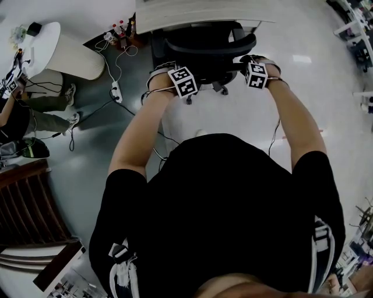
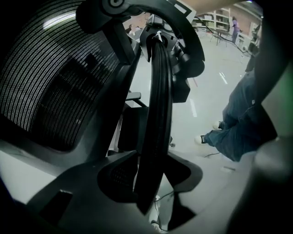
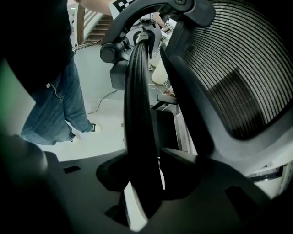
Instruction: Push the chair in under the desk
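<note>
While the left hand-held gripper point(image 2: 153, 170) pinches the top rim point(image 2: 158, 91) of the chair point(image 1: 210, 43), the right hand-held gripper point(image 3: 144, 170) clamps the same rim further along, so neither pair of jaws stands spread free. Seen along each pair of jaws, the rim is a smooth, glossy black band, narrow and bowed, which runs out from between them and fills the gap. On the side of each hand-held gripper that faces away from the person's jeans point(image 2: 242, 119) lies the mesh point(image 2: 41, 77) of the chair back. It is a fine, ribbed black weave, stretched taut and gently domed inside a matte plastic frame point(image 3: 192, 105) with rounded edges.

From the head view, each hand-held gripper carries a boxy cube point(image 1: 182, 81) printed with black-and-white squares. Just beyond the two of them the chair's dark, curved back stands close to the flat, pale edge of the desk point(image 1: 192, 13). The seat cannot be made out there. Beneath both lies a shiny grey floor point(image 1: 245, 110).
</note>
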A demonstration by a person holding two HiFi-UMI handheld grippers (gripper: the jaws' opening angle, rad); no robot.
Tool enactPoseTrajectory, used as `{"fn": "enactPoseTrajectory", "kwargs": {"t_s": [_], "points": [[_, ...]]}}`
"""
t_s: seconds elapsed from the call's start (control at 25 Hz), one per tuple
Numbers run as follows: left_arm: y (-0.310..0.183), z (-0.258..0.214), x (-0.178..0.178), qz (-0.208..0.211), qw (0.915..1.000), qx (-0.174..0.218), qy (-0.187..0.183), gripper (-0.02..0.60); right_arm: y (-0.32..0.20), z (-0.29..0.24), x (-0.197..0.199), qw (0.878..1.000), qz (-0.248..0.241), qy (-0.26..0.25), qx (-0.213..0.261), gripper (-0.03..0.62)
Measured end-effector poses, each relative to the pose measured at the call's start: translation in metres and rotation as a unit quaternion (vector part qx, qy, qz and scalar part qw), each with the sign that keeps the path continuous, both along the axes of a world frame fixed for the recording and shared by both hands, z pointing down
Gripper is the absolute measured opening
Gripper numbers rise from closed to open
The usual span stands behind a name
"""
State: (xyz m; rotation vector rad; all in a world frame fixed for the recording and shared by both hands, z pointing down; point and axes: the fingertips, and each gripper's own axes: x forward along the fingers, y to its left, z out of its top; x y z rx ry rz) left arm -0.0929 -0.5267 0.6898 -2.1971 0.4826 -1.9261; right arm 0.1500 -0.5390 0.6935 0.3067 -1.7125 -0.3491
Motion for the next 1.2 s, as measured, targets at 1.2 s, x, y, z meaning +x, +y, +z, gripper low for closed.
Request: {"fn": "enactPoseTrajectory", "kwargs": {"t_s": [1.2], "points": [[-0.0055,0.0066,0.0017,-0.004,0.9998,-0.007,-0.018,0.167,-0.0116,0.0014,0.0042,1.000,-0.012,0.008,0.019,0.149]]}}
